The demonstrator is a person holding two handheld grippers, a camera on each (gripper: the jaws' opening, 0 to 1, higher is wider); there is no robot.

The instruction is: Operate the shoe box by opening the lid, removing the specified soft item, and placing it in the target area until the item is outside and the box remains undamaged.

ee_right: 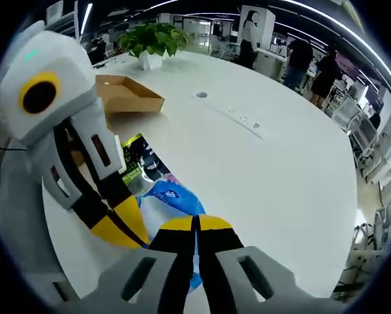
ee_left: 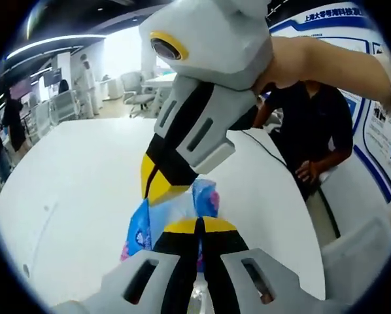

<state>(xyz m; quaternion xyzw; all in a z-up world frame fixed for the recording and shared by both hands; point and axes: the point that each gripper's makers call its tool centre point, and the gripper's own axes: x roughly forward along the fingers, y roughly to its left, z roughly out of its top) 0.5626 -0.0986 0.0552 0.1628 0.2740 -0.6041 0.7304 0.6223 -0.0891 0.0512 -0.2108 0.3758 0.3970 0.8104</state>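
Observation:
A soft blue and pink packet (ee_left: 140,230) hangs over the white table (ee_left: 71,196) between both grippers. My left gripper (ee_left: 199,225) has its jaws pressed together on the packet's near edge. My right gripper (ee_left: 159,186) comes in from above, its yellow tips shut on the packet's top. In the right gripper view the blue packet (ee_right: 172,193) lies just ahead of my right gripper (ee_right: 197,222), and the left gripper (ee_right: 120,227) pinches its left side. The open cardboard shoe box (ee_right: 125,95) stands further back on the table (ee_right: 280,170).
A dark packet with green and yellow print (ee_right: 136,163) lies between the box and the blue packet. A potted plant (ee_right: 153,39) stands behind the box. Power sockets (ee_right: 244,121) are set in the tabletop. A person in black (ee_left: 313,124) stands at the table's edge.

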